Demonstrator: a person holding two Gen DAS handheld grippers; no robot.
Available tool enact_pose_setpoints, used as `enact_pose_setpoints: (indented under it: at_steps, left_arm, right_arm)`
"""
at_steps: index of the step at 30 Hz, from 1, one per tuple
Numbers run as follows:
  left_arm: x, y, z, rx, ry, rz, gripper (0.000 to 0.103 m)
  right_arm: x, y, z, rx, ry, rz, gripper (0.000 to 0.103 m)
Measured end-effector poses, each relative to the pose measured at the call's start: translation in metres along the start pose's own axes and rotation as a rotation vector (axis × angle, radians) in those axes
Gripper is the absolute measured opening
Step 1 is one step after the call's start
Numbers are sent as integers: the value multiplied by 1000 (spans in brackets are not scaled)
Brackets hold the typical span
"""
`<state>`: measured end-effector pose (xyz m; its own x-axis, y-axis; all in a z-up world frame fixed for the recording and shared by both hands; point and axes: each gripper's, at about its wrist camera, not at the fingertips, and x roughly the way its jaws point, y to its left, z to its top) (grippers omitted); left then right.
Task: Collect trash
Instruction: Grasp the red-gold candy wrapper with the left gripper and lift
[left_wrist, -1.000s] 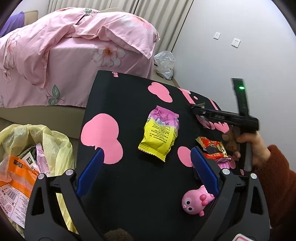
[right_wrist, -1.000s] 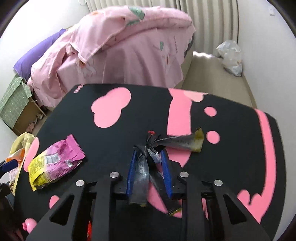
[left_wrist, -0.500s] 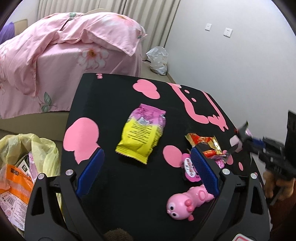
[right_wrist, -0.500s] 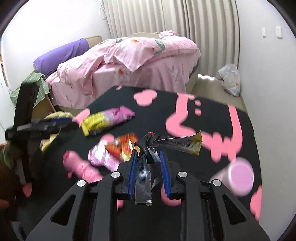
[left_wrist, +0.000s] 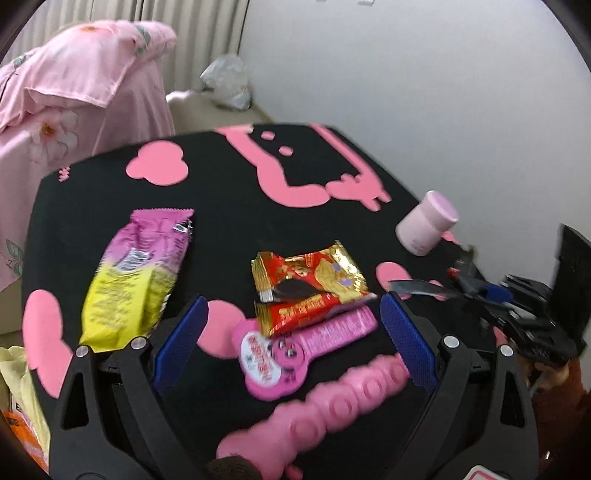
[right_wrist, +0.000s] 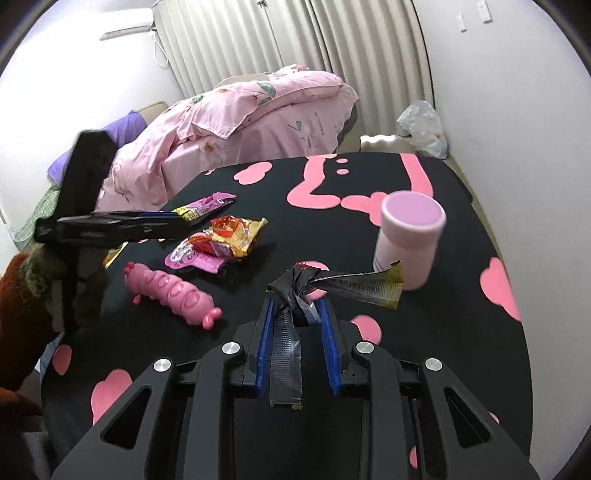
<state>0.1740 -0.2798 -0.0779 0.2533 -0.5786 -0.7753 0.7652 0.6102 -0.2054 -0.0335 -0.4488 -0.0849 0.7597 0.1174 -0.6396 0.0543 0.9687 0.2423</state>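
My right gripper (right_wrist: 295, 306) is shut on a crumpled black wrapper (right_wrist: 343, 284) and holds it above the black table (right_wrist: 461, 369); it also shows at the right of the left wrist view (left_wrist: 476, 288). My left gripper (left_wrist: 291, 332) is open and empty, its blue pads either side of a red and gold wrapper (left_wrist: 310, 284) that lies on a pink wrapper (left_wrist: 295, 350). A yellow and purple snack bag (left_wrist: 136, 280) lies to the left.
A pink caterpillar toy (right_wrist: 170, 291) and a pink bottle (right_wrist: 406, 236) are on the table. A yellow trash bag (left_wrist: 22, 391) hangs off the left edge. A pink bed (right_wrist: 240, 129) stands behind, and a white bag (right_wrist: 421, 125) is by the wall.
My left gripper has swung right, from the yellow bag to over the red and pink wrappers. My right gripper has lifted and drawn back toward the table's near right, still holding the black wrapper.
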Motion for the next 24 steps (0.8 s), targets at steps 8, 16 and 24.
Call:
enact_pose_setpoints:
  at_steps: [8, 16, 24]
  left_arm:
    - [38, -5, 9, -77, 102, 92, 76]
    - [13, -19, 6, -96, 16, 37, 27]
    - [-62, -30, -13, -102, -162, 63, 27]
  right_arm:
    - [4, 3, -9, -18, 6, 1, 25]
    - [7, 11, -15, -44, 8, 17, 25]
    - [-10, 17, -7, -37, -42, 32, 25]
